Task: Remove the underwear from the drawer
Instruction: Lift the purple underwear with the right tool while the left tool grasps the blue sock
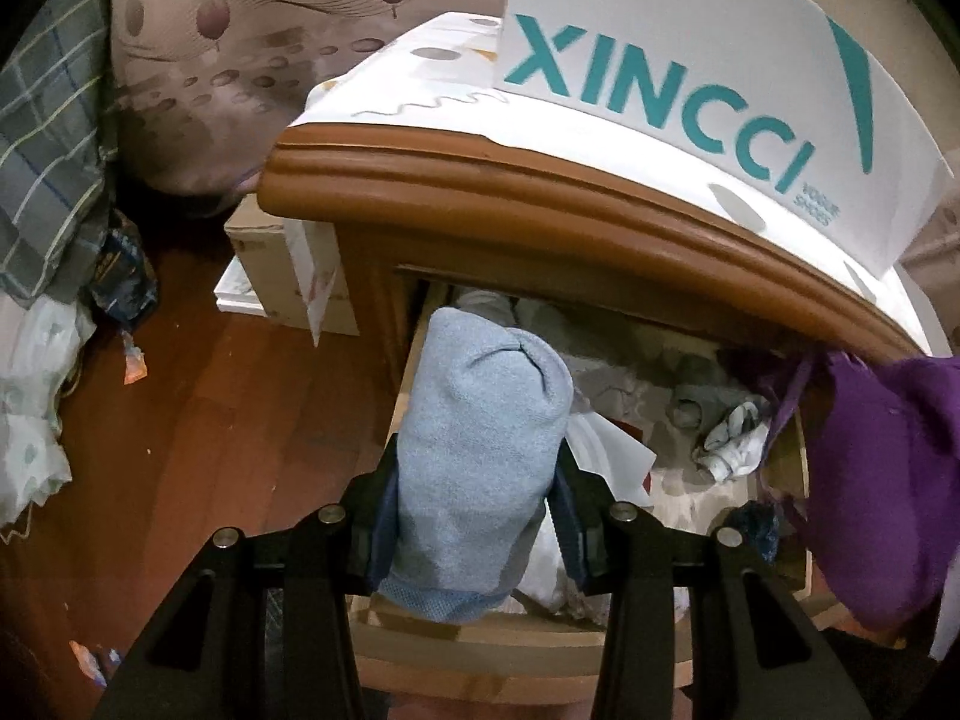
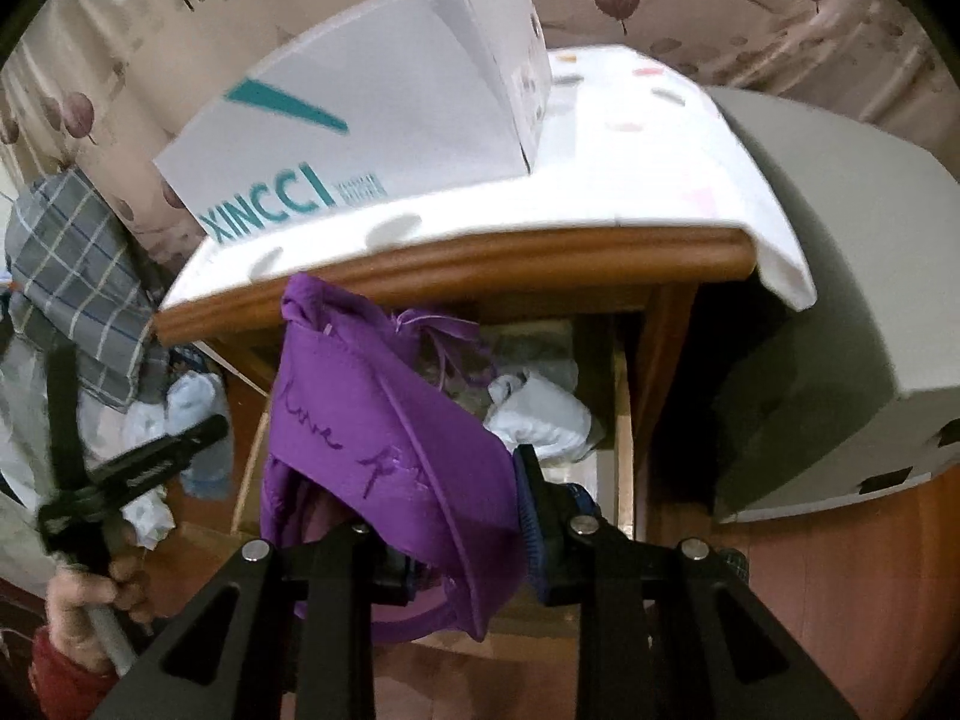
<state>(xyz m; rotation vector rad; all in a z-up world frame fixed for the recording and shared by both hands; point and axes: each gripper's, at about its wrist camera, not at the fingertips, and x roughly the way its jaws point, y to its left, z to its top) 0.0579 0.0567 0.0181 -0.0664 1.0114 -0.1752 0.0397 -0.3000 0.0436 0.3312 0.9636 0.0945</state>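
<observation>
Two garments lifted, shoebox (image 1: 690, 90) above open drawer (image 1: 630, 420)

A white shoebox (image 1: 690, 90) printed with teal "XINCCI" lettering sits before us on a patterned white cloth (image 1: 420, 96) covering the wooden nightstand top (image 1: 540, 198). To the left we see a plaid fabric (image 1: 48, 138) hanging above the reddish wood floor (image 1: 198, 420), and cardboard boxes (image 1: 282, 276) stacked beside the nightstand against leaf-print wallpaper (image 1: 240, 18).
</observation>
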